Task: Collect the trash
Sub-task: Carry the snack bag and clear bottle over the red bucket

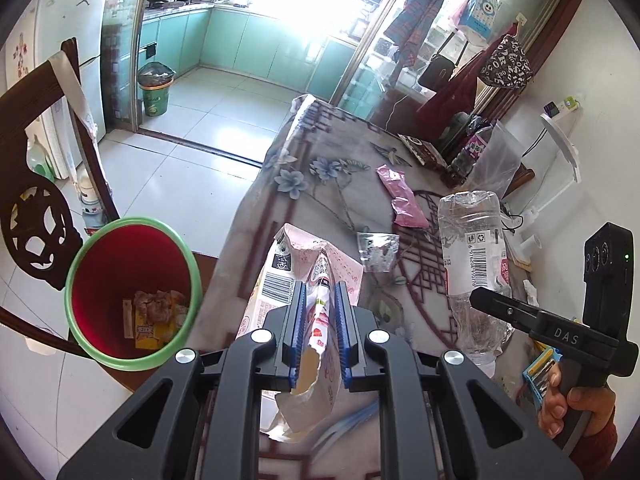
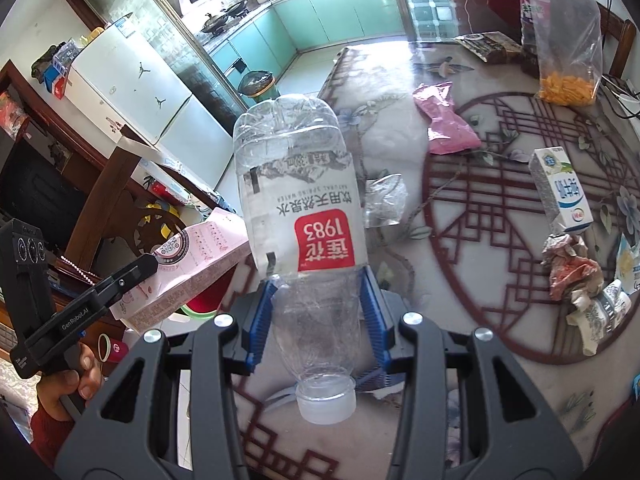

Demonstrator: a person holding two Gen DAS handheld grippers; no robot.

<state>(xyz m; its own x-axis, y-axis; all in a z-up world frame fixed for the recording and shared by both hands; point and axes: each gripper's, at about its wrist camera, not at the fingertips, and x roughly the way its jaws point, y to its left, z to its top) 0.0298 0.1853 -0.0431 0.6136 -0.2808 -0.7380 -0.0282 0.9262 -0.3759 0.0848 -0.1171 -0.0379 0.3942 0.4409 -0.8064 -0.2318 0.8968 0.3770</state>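
Note:
My left gripper is shut on a torn pink snack bag, held above the table's left edge; the same pink snack bag shows at the left of the right wrist view. A red bin with a green rim stands on the floor to the left, with wrappers inside. My right gripper is shut on a clear empty water bottle, cap toward the camera; that water bottle also hangs at the right of the left wrist view. On the flowered tablecloth lie a pink wrapper and a clear wrapper.
A milk carton, crumpled paper and a plastic bag of orange snacks sit on the table's right side. A dark wooden chair stands beside the bin. Beyond, a tiled floor leads to a kitchen with a second bin.

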